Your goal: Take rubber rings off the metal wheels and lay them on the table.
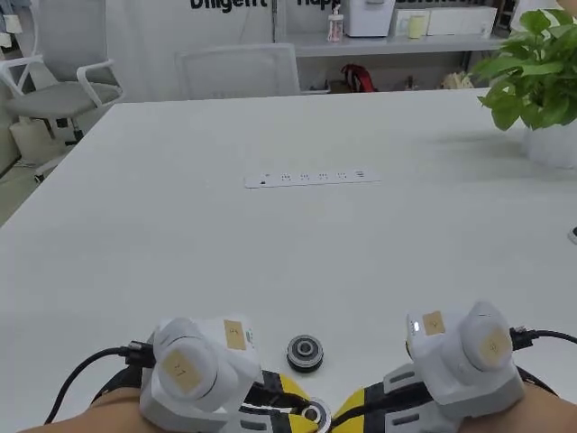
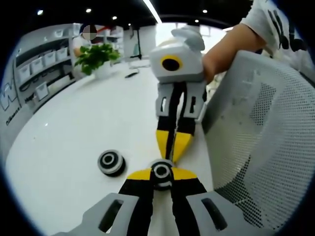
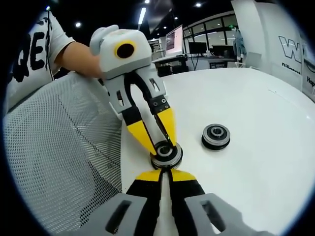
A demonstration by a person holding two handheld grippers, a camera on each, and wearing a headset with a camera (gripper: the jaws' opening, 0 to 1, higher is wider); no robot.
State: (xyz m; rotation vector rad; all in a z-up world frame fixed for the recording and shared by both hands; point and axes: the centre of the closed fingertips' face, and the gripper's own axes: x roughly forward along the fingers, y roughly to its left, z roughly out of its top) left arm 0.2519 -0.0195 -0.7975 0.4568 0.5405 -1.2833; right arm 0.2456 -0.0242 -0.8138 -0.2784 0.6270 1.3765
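I see the left tongs (image 2: 161, 176) closed on a wheel (image 2: 161, 170) and holding it by its two sides, low over the near edge of the table (image 1: 270, 253). The right tongs (image 3: 165, 173) come from the opposite side and face the left ones. They are narrow, the yellow tips almost together and touching the rim of this same wheel. I cannot tell if they pinch the rubber between them or only press on it. The black ring (image 3: 155, 160) is still around the held wheel. In the head view this wheel is at the very bottom, between the two yellow tips, and both hands are close to the body. A second wheel (image 1: 305, 353) lies flat on the table just beyond the tongs, apart from them, with its own black ring on. From the left gripper view it is to the left of the held wheel, and from the right gripper view it is to the right. Farther on the table is a white power strip (image 1: 311, 178), and a plant (image 1: 532, 72) in a white pot stands at the far right. A mesh chair (image 2: 266, 147) is beside the table edge, near the tongs.
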